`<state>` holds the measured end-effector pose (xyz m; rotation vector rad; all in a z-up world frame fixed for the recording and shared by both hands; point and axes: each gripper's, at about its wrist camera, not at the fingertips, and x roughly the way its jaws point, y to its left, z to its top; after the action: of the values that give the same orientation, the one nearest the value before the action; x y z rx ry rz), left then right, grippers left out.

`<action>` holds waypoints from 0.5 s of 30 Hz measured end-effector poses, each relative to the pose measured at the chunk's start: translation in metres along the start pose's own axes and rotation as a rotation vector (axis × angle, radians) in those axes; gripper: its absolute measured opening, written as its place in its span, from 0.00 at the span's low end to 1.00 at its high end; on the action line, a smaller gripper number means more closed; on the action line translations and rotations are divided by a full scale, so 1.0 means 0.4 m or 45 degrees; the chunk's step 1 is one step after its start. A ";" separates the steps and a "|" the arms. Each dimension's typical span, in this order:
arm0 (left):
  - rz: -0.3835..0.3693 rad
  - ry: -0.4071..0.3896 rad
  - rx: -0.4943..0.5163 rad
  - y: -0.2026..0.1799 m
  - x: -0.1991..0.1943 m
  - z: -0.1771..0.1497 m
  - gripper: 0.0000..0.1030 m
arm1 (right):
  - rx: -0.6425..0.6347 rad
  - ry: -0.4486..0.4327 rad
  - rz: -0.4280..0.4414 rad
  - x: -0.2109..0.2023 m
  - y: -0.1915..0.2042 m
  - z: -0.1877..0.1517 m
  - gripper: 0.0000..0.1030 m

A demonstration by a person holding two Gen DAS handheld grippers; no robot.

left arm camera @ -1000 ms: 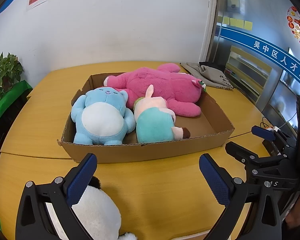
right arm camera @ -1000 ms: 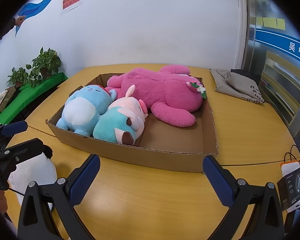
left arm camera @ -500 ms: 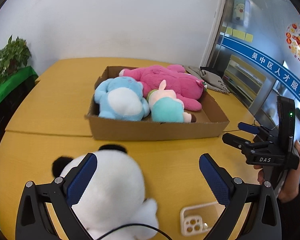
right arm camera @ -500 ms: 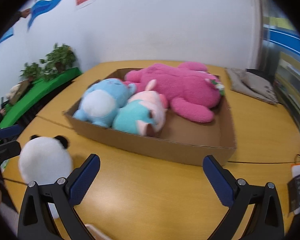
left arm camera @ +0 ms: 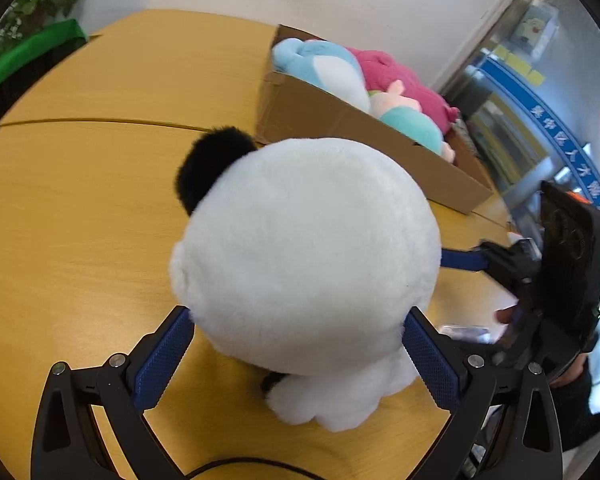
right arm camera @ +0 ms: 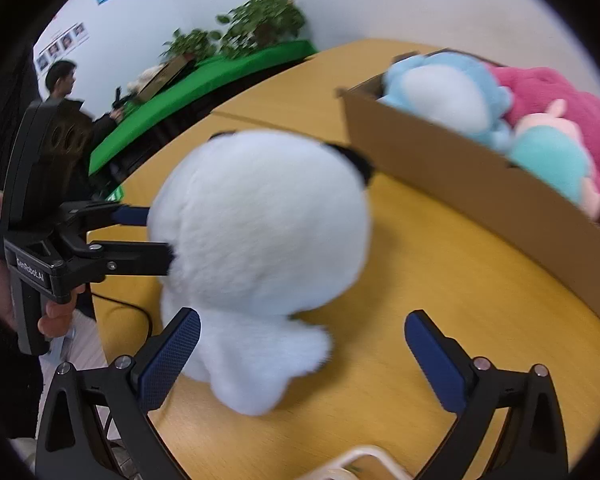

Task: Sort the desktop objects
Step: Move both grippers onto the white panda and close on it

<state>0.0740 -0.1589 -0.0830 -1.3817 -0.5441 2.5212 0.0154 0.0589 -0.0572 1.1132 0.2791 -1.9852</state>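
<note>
A white plush panda (left arm camera: 308,248) with black ears sits on the yellow table, seen from behind. My left gripper (left arm camera: 296,360) is open, its blue pads on either side of the panda's lower head, close to or touching the fur. In the right wrist view the panda (right arm camera: 260,232) stands between the left gripper (right arm camera: 148,236) and my right gripper (right arm camera: 304,356), which is open with the panda's body by its left pad. A cardboard box (left arm camera: 340,120) behind holds a blue plush (left arm camera: 320,68), a pink plush (left arm camera: 396,80) and a teal-and-pink plush (left arm camera: 404,120).
The box (right arm camera: 460,168) is at the right of the right wrist view. A black cable (right arm camera: 132,312) runs on the table near the panda. A white phone case edge (right arm camera: 356,460) lies at the front. Potted plants (right arm camera: 260,20) and a green surface lie beyond the table.
Both grippers have moved in on the panda from opposite sides. The left gripper now straddles its head; the right gripper has swung left and down toward its body.
</note>
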 end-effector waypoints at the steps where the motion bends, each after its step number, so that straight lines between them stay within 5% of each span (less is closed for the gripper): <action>1: -0.019 -0.005 -0.005 0.004 0.004 0.006 1.00 | -0.008 0.019 0.017 0.019 0.012 0.000 0.98; 9: -0.152 -0.062 -0.010 0.032 0.025 0.097 1.00 | -0.058 0.167 0.140 0.161 0.097 -0.004 0.98; 15: -0.223 -0.018 0.020 0.029 0.082 0.150 1.00 | 0.055 0.118 0.167 0.145 0.032 -0.001 0.98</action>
<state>0.0057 -0.1709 -0.0833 -1.2537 -0.6176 2.3923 0.0094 0.0190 -0.1010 1.2216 0.2066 -1.8348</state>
